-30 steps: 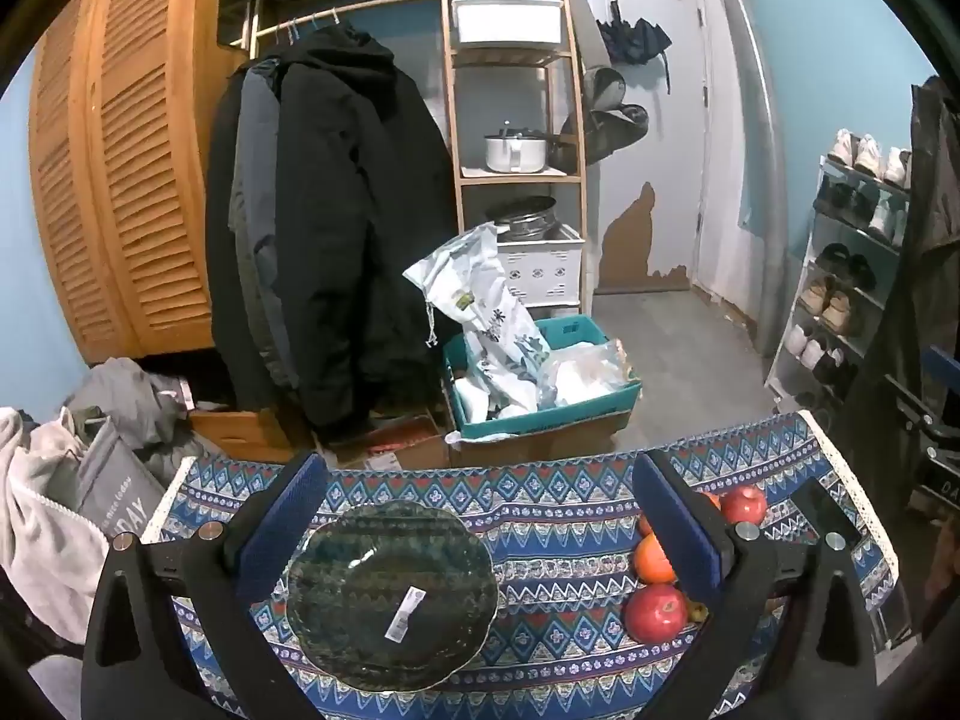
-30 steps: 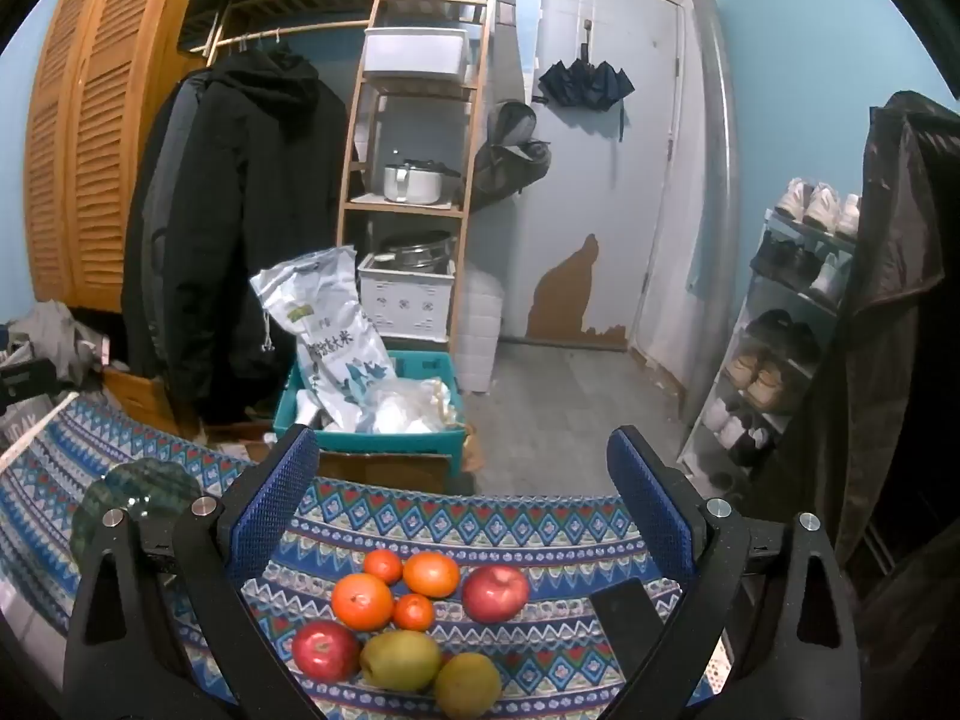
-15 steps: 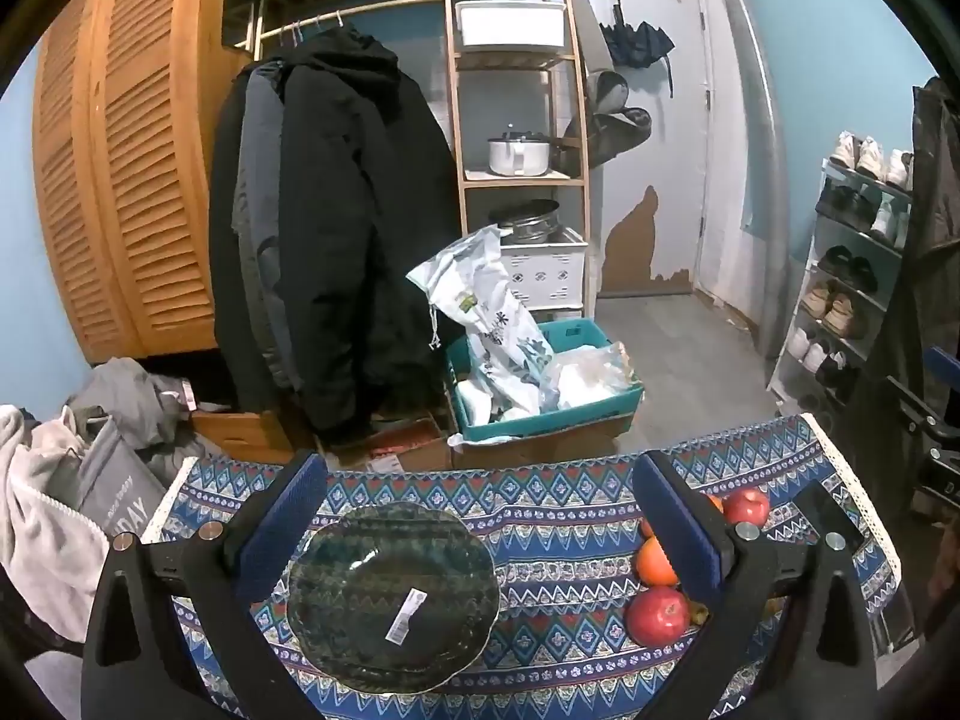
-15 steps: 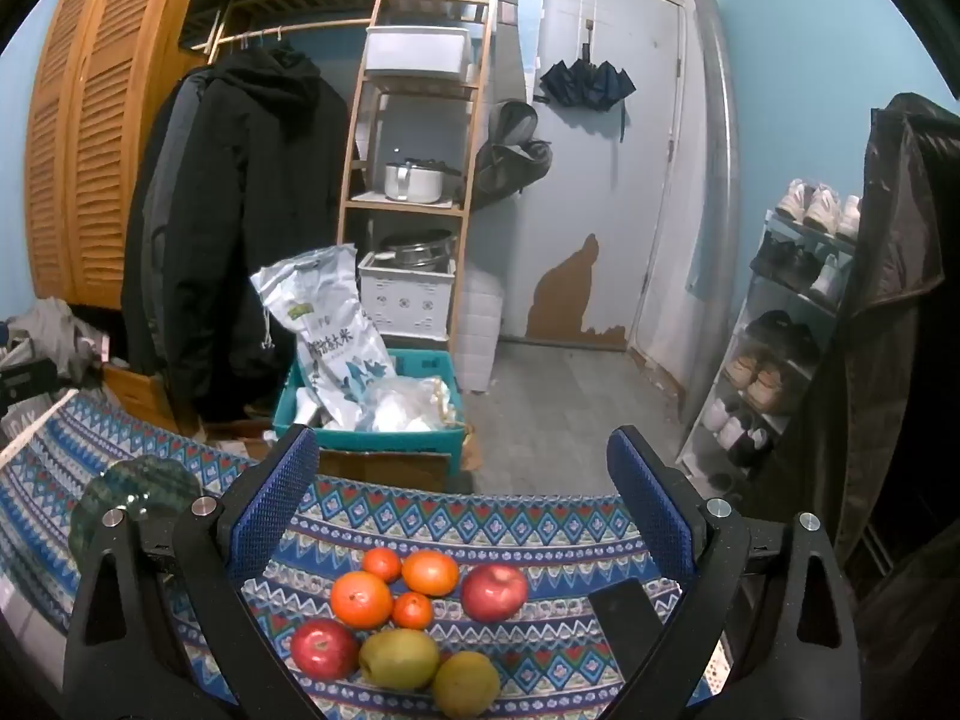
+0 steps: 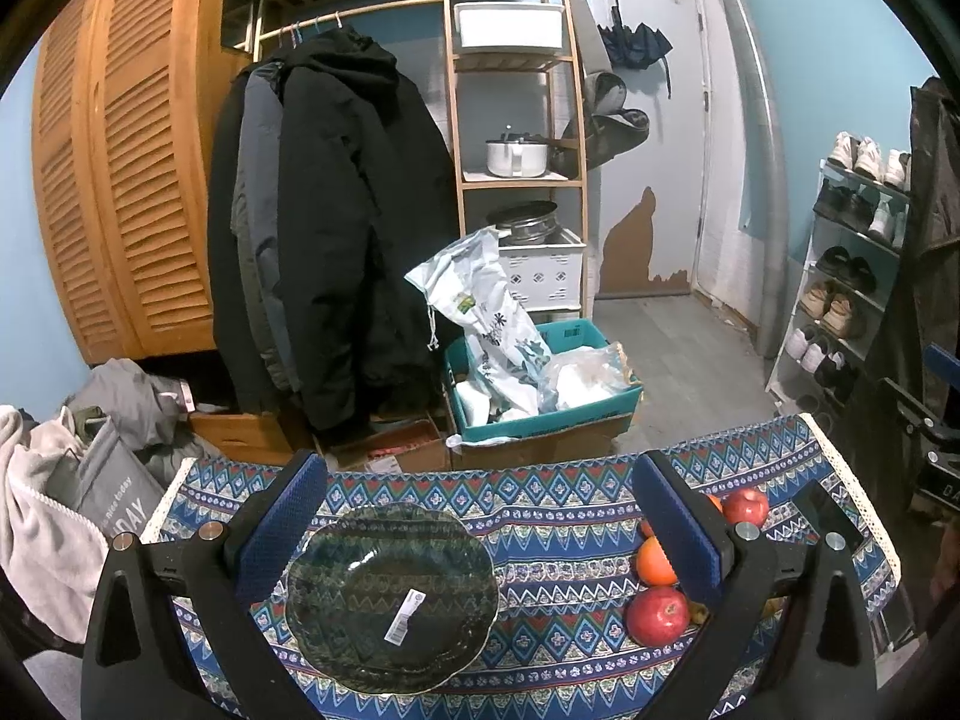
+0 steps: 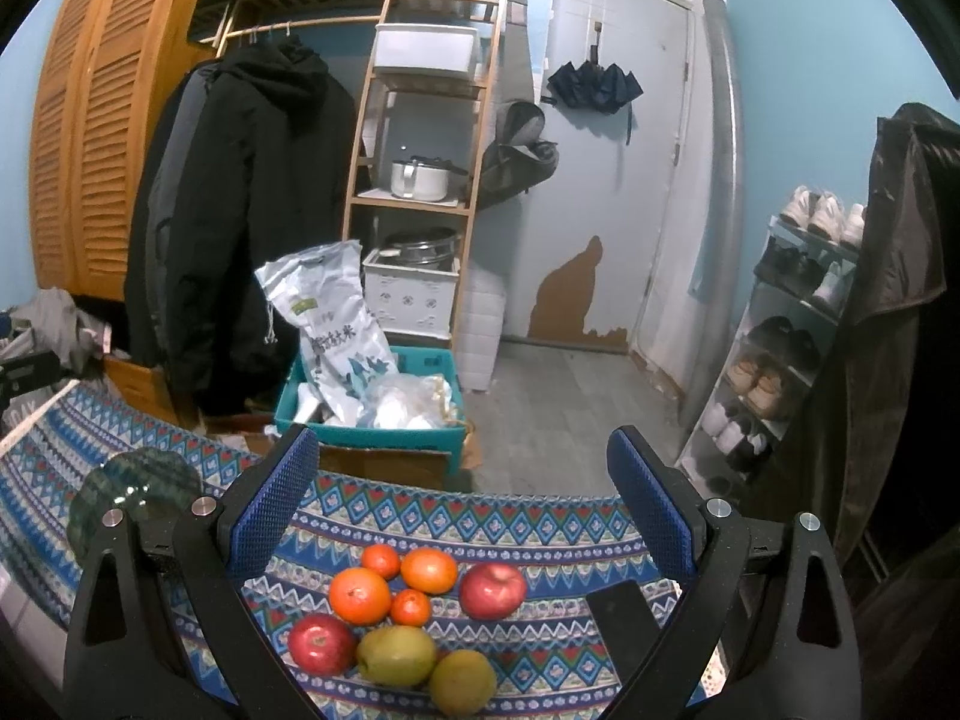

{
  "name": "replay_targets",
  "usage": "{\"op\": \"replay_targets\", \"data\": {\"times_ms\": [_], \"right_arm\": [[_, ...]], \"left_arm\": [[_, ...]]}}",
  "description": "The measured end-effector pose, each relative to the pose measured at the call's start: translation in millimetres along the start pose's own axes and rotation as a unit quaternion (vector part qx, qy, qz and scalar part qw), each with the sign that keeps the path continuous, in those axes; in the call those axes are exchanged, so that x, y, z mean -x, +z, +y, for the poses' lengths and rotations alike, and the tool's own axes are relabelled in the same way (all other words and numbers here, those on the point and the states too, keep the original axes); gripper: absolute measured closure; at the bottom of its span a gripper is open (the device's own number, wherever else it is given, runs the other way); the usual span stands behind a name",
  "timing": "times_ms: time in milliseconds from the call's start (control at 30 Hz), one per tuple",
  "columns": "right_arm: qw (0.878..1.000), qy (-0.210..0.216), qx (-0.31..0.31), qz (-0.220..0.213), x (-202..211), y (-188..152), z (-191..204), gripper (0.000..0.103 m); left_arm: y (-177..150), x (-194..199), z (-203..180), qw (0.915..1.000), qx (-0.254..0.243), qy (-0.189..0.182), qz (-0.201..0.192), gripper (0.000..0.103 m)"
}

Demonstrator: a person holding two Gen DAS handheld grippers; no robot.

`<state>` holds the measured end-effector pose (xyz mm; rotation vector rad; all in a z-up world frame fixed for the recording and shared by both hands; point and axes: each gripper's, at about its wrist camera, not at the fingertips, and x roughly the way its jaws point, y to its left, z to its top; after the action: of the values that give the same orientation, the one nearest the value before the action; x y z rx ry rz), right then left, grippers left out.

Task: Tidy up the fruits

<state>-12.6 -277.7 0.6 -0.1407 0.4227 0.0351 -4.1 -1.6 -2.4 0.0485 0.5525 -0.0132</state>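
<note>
Left wrist: blue patterned woven tablecloth [image 5: 558,516], black coats [image 5: 336,228] behind | left gripper [image 5: 480,534] spread wide, empty, over dark green glass plate [image 5: 393,594] | Right wrist: wooden shelf rack [image 6: 420,180], shoe rack [image 6: 792,324] | right gripper [image 6: 462,516] gaping, empty, above cluster of apples, oranges and pears [image 6: 402,612]

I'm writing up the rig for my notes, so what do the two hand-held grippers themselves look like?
The left hand-held gripper and the right hand-held gripper look alike: matte black, angular frames with triangular cut-outs, round silver bolt heads along the top, and two fingers faced with textured blue pads. No cables, markings or sleeves are visible.
</note>
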Motion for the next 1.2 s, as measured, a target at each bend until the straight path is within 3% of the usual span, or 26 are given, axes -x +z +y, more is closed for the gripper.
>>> {"op": "replay_targets", "data": {"times_ms": [1200], "right_arm": [[1.0, -0.001, 0.004, 0.001, 0.3, -1.3, 0.7, 0.008]], "left_arm": [[-0.7, 1.1, 3.7, 0.9999, 0.014, -0.003, -0.002, 0.0]]}}
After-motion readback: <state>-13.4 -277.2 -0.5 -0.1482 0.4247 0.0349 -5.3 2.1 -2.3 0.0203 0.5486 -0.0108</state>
